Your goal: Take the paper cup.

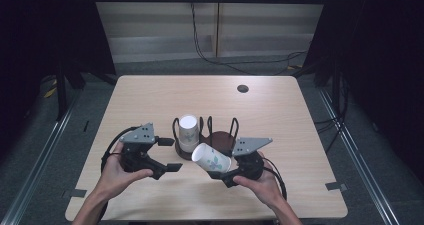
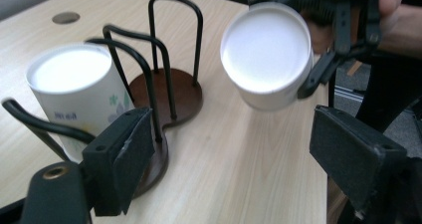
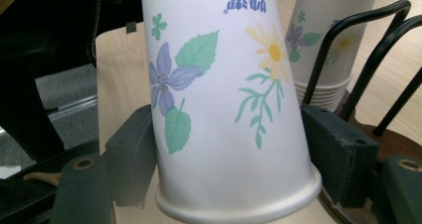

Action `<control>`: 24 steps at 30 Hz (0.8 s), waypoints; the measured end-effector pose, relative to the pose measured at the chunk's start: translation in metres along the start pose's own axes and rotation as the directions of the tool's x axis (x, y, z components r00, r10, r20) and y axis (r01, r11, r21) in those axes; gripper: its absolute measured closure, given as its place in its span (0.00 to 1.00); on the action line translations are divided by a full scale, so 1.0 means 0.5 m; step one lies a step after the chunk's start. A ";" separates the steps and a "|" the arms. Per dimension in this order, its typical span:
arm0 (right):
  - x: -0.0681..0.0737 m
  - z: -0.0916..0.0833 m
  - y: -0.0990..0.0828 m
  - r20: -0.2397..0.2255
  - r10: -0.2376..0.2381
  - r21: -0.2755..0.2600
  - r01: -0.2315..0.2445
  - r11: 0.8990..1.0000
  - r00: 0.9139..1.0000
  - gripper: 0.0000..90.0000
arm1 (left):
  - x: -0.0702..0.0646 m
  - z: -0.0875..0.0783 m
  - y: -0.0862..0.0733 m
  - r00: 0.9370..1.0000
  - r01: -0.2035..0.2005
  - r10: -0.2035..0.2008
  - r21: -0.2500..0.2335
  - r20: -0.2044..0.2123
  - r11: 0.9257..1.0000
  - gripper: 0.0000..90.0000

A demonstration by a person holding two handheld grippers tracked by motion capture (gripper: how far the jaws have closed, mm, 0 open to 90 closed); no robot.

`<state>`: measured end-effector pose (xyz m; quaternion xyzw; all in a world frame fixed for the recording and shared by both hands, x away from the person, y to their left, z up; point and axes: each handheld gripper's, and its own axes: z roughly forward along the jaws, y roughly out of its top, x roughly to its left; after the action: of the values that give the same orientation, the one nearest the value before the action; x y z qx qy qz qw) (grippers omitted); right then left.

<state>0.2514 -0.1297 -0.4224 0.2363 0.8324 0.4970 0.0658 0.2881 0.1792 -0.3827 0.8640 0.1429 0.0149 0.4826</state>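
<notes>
A black wire cup rack point(image 1: 207, 135) on round brown bases stands mid-table. A stack of upside-down flowered paper cups point(image 1: 188, 130) sits in its left bay, also seen as cups point(image 2: 74, 92) and cups point(image 3: 323, 45). My right gripper point(image 1: 223, 166) is shut on a single flowered paper cup point(image 1: 211, 157), held tilted off the table in front of the rack, bottom toward the left. In the right gripper view the pads press both sides of that cup point(image 3: 224, 99) near its rim. My left gripper point(image 1: 170, 154) stands open and empty just left of it, its jaws point(image 2: 239, 159) facing the held cup point(image 2: 266, 52).
The rack's right bay point(image 2: 166, 92) holds no cup. A small round hole point(image 1: 242, 88) lies in the tabletop at the back right. Cables run over the floor behind the table point(image 1: 150, 95). Both hands are near the front edge.
</notes>
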 end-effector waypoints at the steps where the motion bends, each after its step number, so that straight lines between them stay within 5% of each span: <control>1: -0.002 0.000 0.004 -0.002 0.000 0.014 0.000 1.000 1.000 0.30 | 0.000 0.008 -0.013 1.000 -0.004 0.004 0.023 0.001 1.000 0.19; 3: -0.006 0.001 0.010 0.007 -0.003 0.039 0.003 0.999 1.000 0.30 | 0.000 0.013 -0.019 1.000 -0.003 0.002 0.060 0.011 0.998 0.20; 7: -0.010 0.002 0.024 0.023 -0.012 0.045 0.010 0.999 1.000 0.31 | 0.000 0.012 -0.022 1.000 -0.010 0.010 0.053 -0.002 0.999 0.21; 13: -0.014 0.011 0.044 -0.010 -0.028 0.148 0.029 0.989 1.000 0.31 | 0.000 0.012 -0.029 1.000 -0.010 0.011 0.064 -0.016 0.998 0.21; 20: -0.016 0.025 0.055 -0.033 -0.031 0.182 0.037 0.983 0.999 0.32 | -0.002 0.027 -0.038 0.999 -0.027 0.032 0.123 -0.041 0.992 0.22; 24: -0.015 0.037 0.057 -0.060 -0.043 0.242 0.056 0.969 0.997 0.32 | -0.004 0.034 -0.044 0.999 -0.026 0.030 0.135 -0.027 0.990 0.22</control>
<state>0.2737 -0.1073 -0.4077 0.2081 0.8942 0.3955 0.0262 0.2840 0.1754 -0.4101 0.8962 0.1386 0.0245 0.4206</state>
